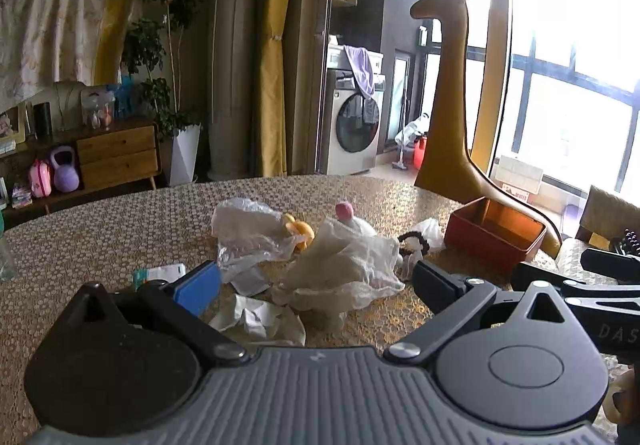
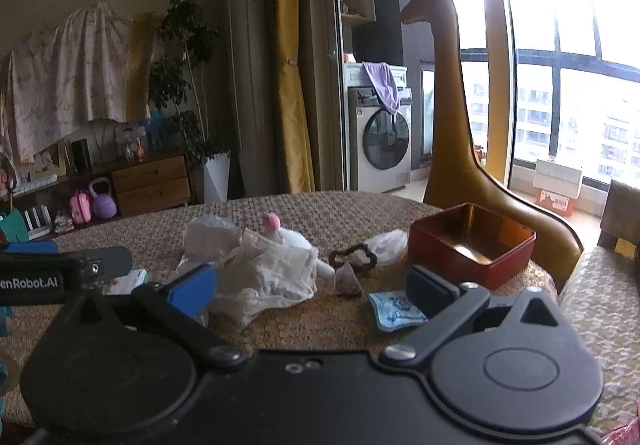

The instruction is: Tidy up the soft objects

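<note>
A heap of crumpled clear and white plastic bags point(image 1: 344, 265) lies mid-table, with a white soft toy with a pink tip point(image 1: 345, 211) and a yellow soft toy point(image 1: 300, 231) among them. A dark beaded ring point(image 1: 414, 243) lies to its right, next to an open red box point(image 1: 494, 235). My left gripper point(image 1: 316, 285) is open and empty, just short of the heap. My right gripper point(image 2: 312, 287) is open and empty before the same heap point(image 2: 272, 269). A small blue packet point(image 2: 394, 311) and a tea bag point(image 2: 349, 279) lie by its right finger. The red box point(image 2: 472, 245) stands beyond.
A tall brown giraffe figure point(image 1: 448, 105) stands behind the table's far right edge. A small white and teal packet point(image 1: 160, 273) lies left of the heap. White crumpled paper point(image 1: 260, 321) lies near my left gripper. The patterned tablecloth point(image 1: 100, 233) covers the table.
</note>
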